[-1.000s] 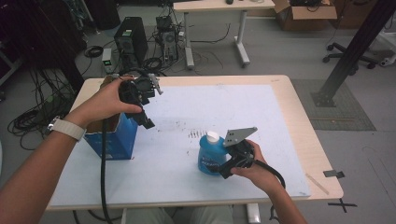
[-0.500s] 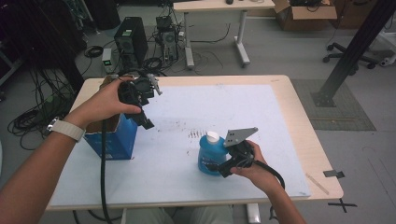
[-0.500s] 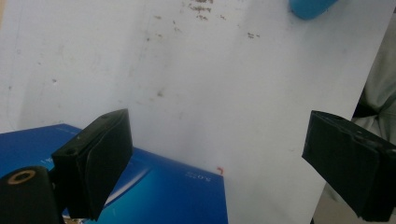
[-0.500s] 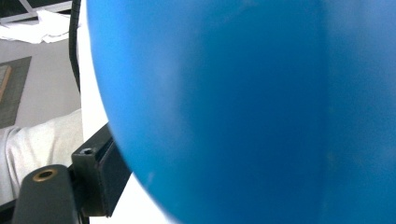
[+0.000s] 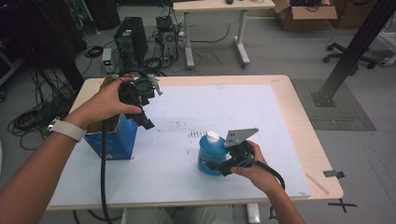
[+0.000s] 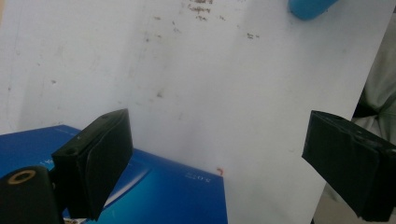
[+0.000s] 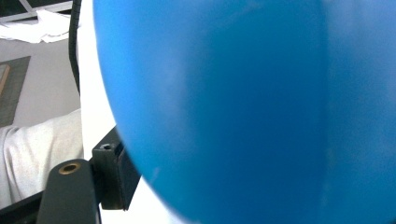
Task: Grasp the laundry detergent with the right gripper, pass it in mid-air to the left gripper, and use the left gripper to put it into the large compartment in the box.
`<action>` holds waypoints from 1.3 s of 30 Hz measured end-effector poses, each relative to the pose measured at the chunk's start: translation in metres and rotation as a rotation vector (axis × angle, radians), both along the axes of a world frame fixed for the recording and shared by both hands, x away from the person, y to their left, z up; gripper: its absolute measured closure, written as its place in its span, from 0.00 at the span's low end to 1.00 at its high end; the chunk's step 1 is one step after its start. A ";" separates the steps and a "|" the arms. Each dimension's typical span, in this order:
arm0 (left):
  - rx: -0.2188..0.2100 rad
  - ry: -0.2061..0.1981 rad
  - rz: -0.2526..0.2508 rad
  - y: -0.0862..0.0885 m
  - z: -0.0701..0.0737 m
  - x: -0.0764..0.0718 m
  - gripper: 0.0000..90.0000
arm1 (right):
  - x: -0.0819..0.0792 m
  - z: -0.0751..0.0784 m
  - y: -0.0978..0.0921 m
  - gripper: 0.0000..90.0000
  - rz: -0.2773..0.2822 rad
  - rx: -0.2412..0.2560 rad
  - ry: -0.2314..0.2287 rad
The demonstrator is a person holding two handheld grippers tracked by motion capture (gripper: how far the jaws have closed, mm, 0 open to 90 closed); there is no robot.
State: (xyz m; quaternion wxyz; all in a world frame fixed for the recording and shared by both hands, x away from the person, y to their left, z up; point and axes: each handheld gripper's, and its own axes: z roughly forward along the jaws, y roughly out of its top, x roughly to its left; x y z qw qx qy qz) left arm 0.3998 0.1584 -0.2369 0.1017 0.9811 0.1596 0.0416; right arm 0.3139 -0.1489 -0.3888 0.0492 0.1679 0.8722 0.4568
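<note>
A blue bottle (image 5: 210, 156) with a white cap stands upright on the white sheet near the table's front. My right gripper (image 5: 220, 164) is shut on its body from the right side. In the right gripper view the bottle (image 7: 252, 107) sits very close between the jaws. My left gripper (image 5: 146, 121) hangs open above the sheet, beside the right edge of an open blue box (image 5: 114, 140). In the left gripper view its jaws stand wide apart with nothing between them, above the box (image 6: 168, 198), and the bottle's base (image 6: 308, 7) lies farther off.
The white sheet (image 5: 187, 116) covers most of the wooden table (image 5: 303, 116) and bears dark scuff marks (image 5: 196, 134) near its middle. Behind the table the floor holds a computer tower (image 5: 130, 42), cables, another desk and a cardboard box.
</note>
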 end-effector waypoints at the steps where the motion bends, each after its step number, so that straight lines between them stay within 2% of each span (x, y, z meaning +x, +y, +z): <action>1: 0.001 0.001 0.000 0.000 0.000 0.000 0.10 | 0.000 0.000 0.000 0.27 -0.001 -0.001 -0.001; 6: 0.002 0.002 -0.002 0.000 -0.001 0.000 0.10 | 0.001 0.000 0.000 0.35 0.000 0.004 -0.007; 21: 0.002 0.002 0.001 0.001 -0.002 0.000 0.10 | 0.001 -0.002 -0.001 0.45 0.005 0.012 -0.017; 39: -0.001 0.003 -0.007 0.001 -0.002 -0.003 0.10 | 0.002 0.002 0.000 0.48 0.026 0.015 -0.019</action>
